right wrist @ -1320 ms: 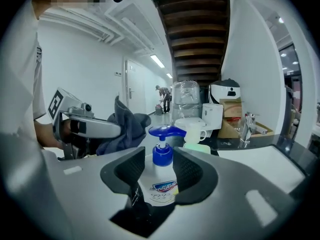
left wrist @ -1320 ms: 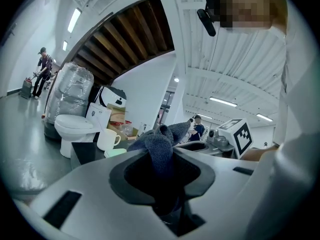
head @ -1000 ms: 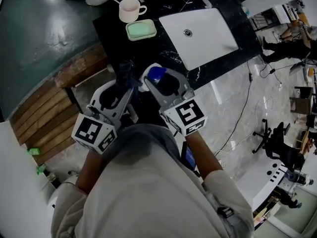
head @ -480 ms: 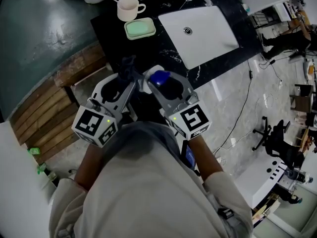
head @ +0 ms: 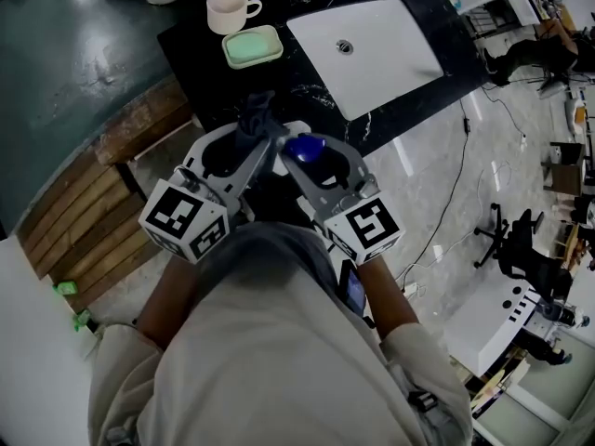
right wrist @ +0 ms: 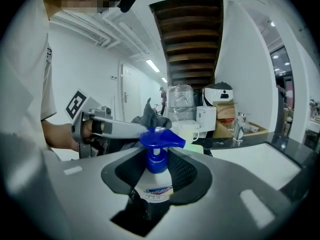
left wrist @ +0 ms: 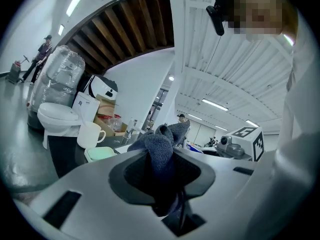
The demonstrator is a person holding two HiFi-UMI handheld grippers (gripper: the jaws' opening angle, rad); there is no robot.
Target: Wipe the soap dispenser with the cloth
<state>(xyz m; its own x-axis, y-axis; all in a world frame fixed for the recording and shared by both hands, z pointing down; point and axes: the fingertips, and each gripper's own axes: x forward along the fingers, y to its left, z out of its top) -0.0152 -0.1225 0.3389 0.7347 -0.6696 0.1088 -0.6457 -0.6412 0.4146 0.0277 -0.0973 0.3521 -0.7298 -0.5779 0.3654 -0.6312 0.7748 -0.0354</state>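
Dark grey knitted cloth [left wrist: 161, 143], bunched into a soft upright wad, pinched tight between the smooth grey moulded jaws of the left gripper [left wrist: 162, 160] and held just beside the bottle's pump. White plastic soap dispenser [right wrist: 155, 191] with a printed label and a beak-shaped glossy blue pump head [right wrist: 161, 138], clasped round its rounded body by the right gripper [right wrist: 156, 170], jaws standing wide about the bottle after just closing in a little, near the front edge of the black veined marble counter [head: 311, 100]. Farther back on that stone, a glossy white mug [head: 226, 9], a pale green rounded-rectangle soap dish [head: 252, 46] and a flat white rectangular basin [head: 381, 54] with a round metal drain
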